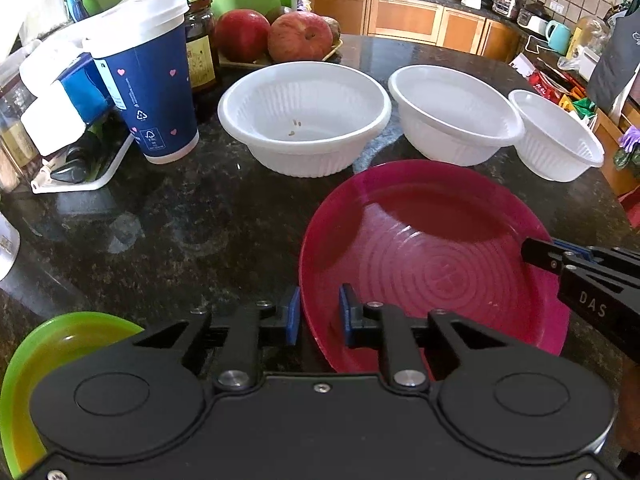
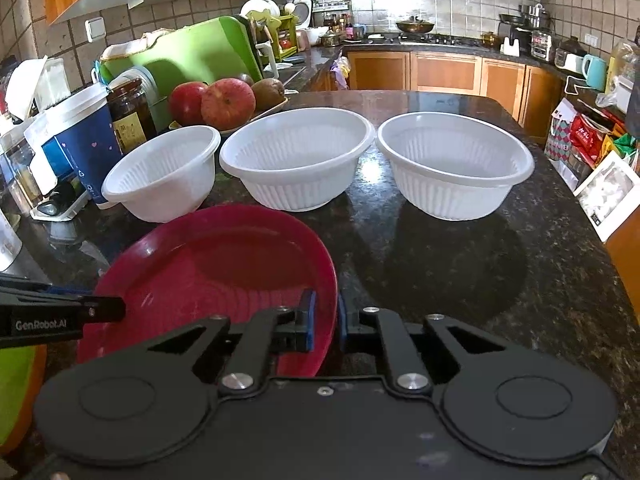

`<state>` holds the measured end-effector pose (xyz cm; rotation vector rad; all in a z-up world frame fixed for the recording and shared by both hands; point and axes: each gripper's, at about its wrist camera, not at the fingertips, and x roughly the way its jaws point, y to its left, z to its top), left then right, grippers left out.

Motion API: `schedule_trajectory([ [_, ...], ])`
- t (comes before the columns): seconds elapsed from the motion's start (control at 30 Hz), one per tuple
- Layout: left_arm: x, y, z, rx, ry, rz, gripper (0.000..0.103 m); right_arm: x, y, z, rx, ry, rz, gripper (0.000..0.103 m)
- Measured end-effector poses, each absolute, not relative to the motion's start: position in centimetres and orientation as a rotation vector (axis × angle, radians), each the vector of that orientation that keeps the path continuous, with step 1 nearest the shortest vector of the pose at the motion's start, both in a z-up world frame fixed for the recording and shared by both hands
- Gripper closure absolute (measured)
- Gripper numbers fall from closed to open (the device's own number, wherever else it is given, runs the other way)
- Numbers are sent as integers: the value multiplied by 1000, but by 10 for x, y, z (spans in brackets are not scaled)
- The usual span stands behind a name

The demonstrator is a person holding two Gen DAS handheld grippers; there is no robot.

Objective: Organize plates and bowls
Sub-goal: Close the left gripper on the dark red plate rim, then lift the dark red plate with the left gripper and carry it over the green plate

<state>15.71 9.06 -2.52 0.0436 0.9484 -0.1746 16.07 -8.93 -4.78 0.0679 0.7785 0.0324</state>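
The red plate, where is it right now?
The red plate sits on the dark counter before three white bowls, both grippers at its rim.

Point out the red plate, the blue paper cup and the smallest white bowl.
red plate (image 1: 432,248), left wrist view, ridged centre.
blue paper cup (image 1: 156,92), left wrist view, printed side wall.
smallest white bowl (image 2: 168,176), right wrist view, inner wall.

Magenta plate (image 1: 432,248) with embossed concentric rings; three white ribbed bowls (image 1: 304,120); lime-green plate (image 1: 36,368); navy cup (image 1: 152,92) dotted with pink hearts, white lid; red apples (image 1: 298,36); speckled black-brown worktop (image 1: 192,220); black tools (image 1: 318,316) with blue pads (image 1: 294,316).
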Motion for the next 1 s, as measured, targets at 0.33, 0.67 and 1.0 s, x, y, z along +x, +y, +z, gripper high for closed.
schedule_trajectory([
  [0.33, 135, 86, -13, 55, 915, -219, 77, 134, -90, -37, 61, 748, -8, 90],
  [0.67, 111, 92, -3, 58, 894, -251, 77, 104, -84, -26, 62, 718, -36, 90],
  [1.0, 82, 120, 15, 60, 830, -239, 77, 72, -55, -6, 45, 659, -21, 90],
])
